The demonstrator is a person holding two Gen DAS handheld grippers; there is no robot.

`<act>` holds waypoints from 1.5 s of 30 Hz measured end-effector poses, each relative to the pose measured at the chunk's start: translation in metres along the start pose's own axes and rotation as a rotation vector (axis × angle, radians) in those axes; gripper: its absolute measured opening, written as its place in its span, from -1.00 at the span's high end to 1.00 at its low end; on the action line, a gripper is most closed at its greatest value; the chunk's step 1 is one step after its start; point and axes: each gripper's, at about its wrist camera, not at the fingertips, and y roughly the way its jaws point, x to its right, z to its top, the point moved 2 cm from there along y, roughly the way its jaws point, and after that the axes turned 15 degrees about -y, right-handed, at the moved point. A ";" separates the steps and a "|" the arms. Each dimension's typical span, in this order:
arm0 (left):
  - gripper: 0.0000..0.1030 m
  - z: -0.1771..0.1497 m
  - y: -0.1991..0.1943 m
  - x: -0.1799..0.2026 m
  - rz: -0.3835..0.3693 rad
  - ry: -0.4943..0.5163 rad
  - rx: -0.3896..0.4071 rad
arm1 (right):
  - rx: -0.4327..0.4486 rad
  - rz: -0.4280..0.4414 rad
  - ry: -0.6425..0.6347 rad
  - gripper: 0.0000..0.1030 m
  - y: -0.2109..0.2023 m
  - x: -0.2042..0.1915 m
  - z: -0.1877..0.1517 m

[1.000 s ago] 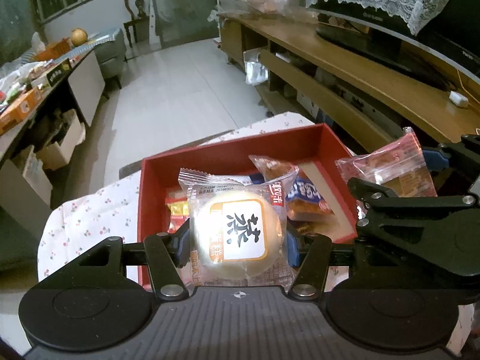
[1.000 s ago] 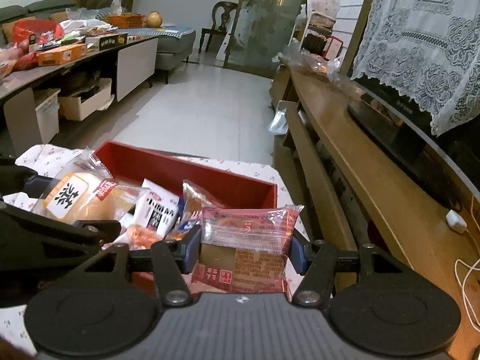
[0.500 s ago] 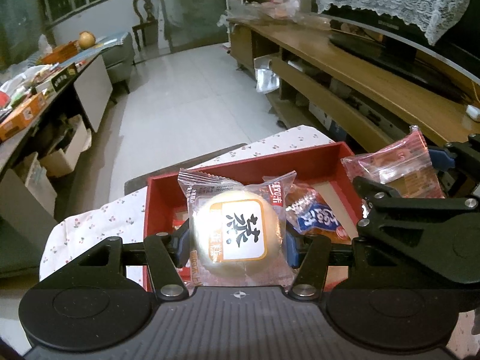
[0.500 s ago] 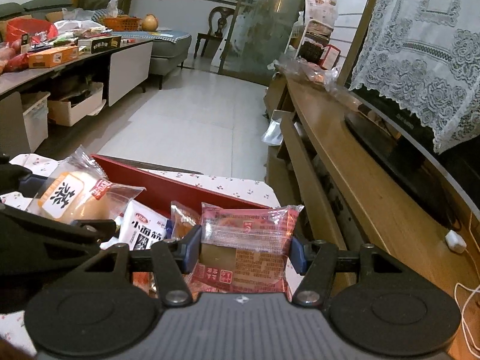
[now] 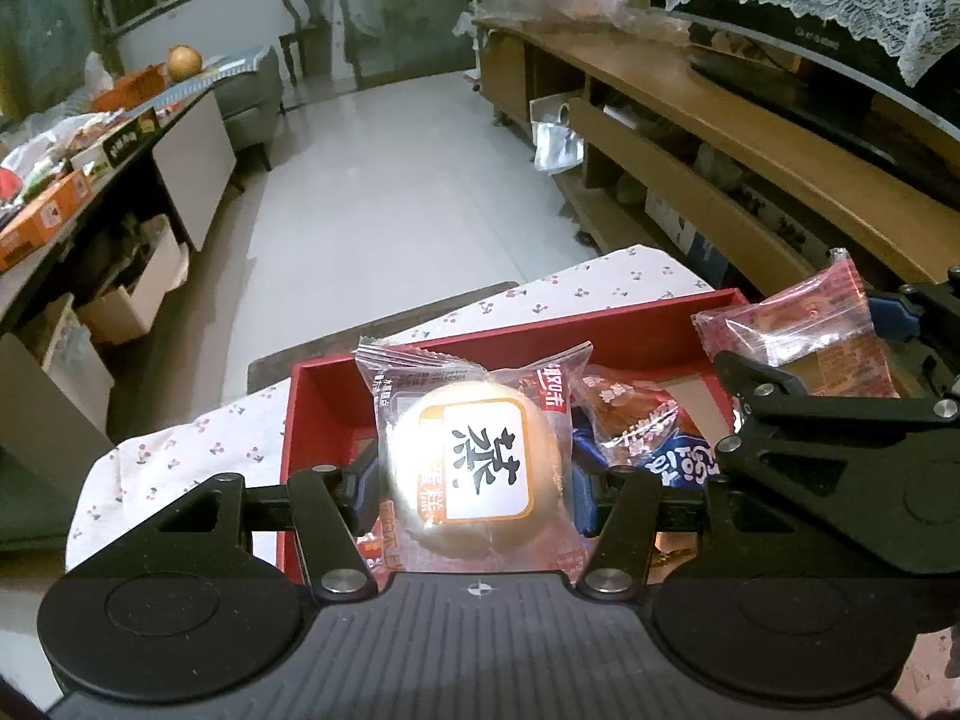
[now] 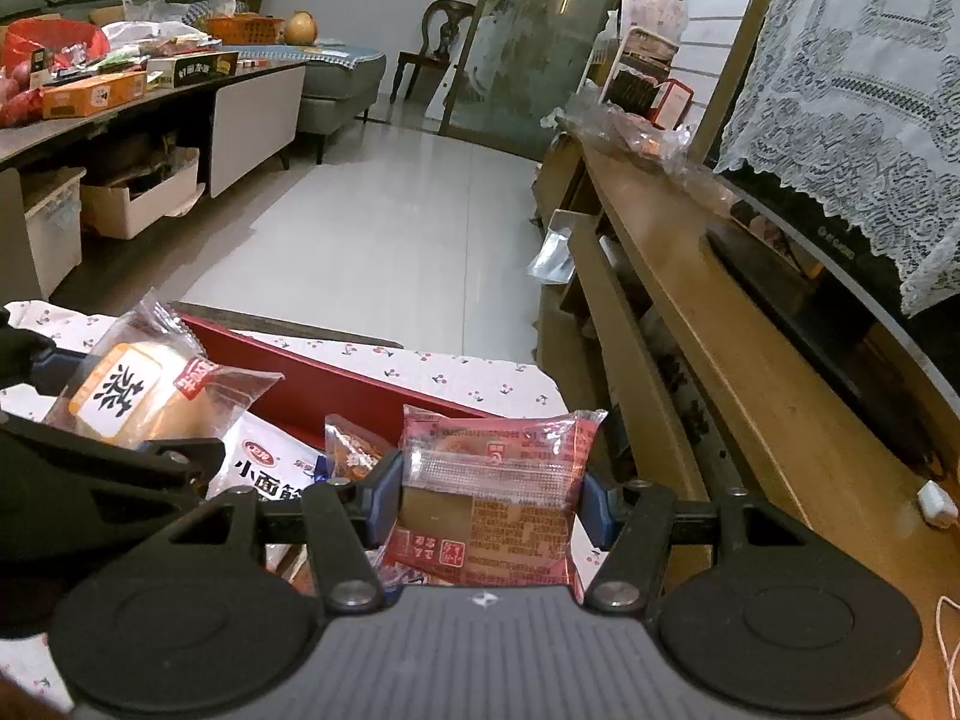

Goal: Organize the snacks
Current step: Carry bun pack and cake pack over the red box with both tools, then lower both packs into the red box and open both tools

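Note:
My left gripper (image 5: 474, 486) is shut on a round cake in a clear wrapper (image 5: 474, 468) with a white and orange label; the same round cake (image 6: 132, 396) shows at the left of the right wrist view. My right gripper (image 6: 489, 492) is shut on a red square snack packet (image 6: 498, 498), which appears as the red packet (image 5: 798, 336) at the right of the left wrist view. Both hang above an open red box (image 5: 324, 396) on a flowered cloth (image 5: 180, 456). Inside lie other packets, among them a blue one (image 5: 672, 462) and a white one (image 6: 264, 468).
A long wooden TV bench (image 6: 690, 276) with a lace-covered screen (image 6: 852, 90) runs along the right. A low table (image 6: 180, 84) cluttered with boxes and bags stands at the left. White tiled floor (image 5: 390, 180) lies beyond the cloth-covered table, with a chair (image 6: 438, 36) at the far wall.
Both grippers have drawn back towards the near side with their snacks still held. The red box sits lower and nearer in both views, and more of the floor shows.

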 end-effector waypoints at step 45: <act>-0.49 -0.006 0.028 -0.008 0.054 -0.007 -0.060 | -0.076 0.050 0.007 -0.69 0.040 -0.001 -0.007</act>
